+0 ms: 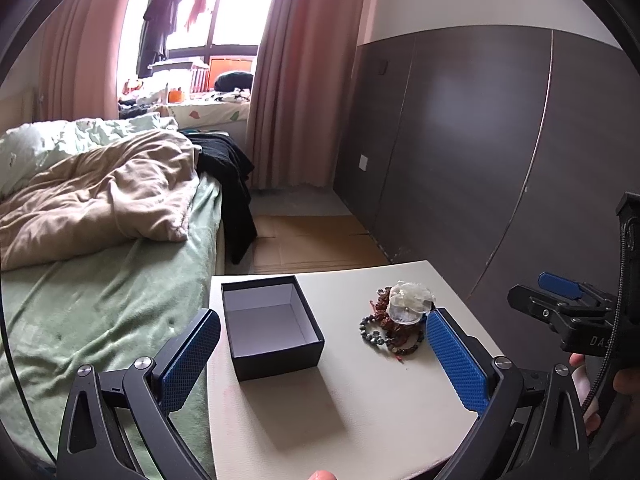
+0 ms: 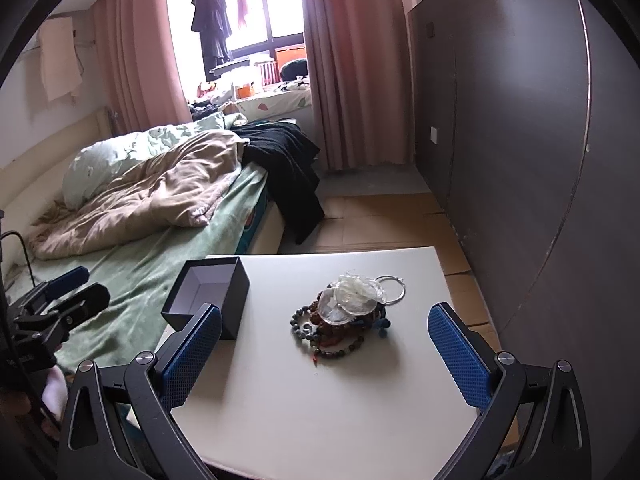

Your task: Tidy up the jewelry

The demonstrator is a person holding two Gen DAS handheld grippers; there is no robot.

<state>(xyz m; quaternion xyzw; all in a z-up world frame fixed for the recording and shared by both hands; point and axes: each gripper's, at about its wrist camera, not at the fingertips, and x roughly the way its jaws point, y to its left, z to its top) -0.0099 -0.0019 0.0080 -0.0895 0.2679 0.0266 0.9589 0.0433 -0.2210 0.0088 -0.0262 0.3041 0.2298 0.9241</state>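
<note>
A tangled jewelry pile (image 2: 344, 316) was seen mid-frame on the table (image 2: 320, 400), box (image 2: 208, 300) left-centre, empty. Left gripper (image 1: 320, 360) & right gripper (image 2: 324, 356) were held wide open, nothing gripped. Risk: strands could be dragged out together, since they're tangled.

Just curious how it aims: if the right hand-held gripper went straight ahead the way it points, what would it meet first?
Probably the jewelry pile on the white table: it lies midway between the open fingers of the right hand-held gripper. Depth is unclear.
</note>
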